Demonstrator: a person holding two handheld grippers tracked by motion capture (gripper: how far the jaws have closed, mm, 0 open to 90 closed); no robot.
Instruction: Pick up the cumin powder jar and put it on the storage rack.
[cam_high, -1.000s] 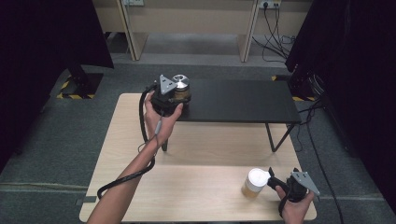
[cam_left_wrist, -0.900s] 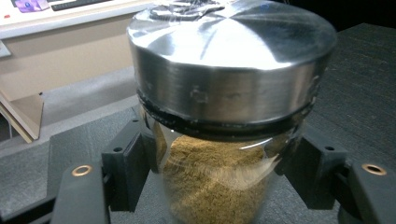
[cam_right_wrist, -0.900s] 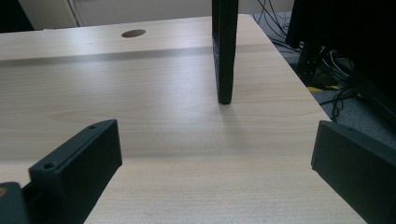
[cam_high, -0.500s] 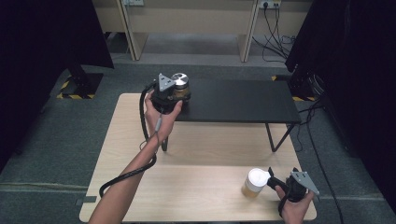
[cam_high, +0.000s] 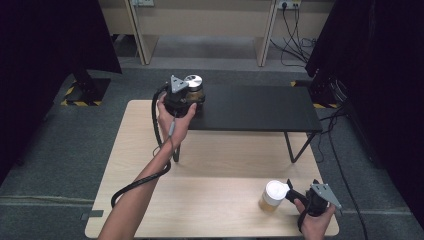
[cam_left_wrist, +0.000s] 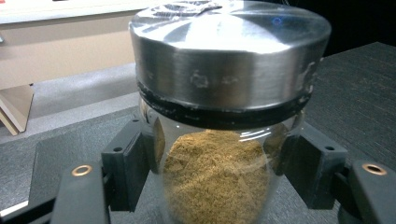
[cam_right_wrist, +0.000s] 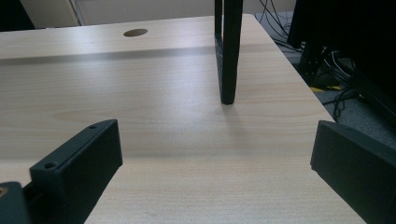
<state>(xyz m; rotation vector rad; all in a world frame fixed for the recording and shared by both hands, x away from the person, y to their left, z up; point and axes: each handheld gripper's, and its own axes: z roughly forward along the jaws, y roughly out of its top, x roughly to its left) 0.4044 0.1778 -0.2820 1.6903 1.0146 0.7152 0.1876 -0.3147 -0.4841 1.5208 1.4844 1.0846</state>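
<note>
Jaws of the left gripper are clamped on a clear glass jar of brown powder with a brushed metal lid, one black pad on each side of the glass below the lid. From the high view, that jar sits at the left end of a low black shelf standing on the pale wooden table. Down at the table's near right corner, the right gripper rests wide open with nothing between its jaws, just beside a white-lidded cup of yellowish liquid. Ahead of it stands one black leg of the shelf.
</note>
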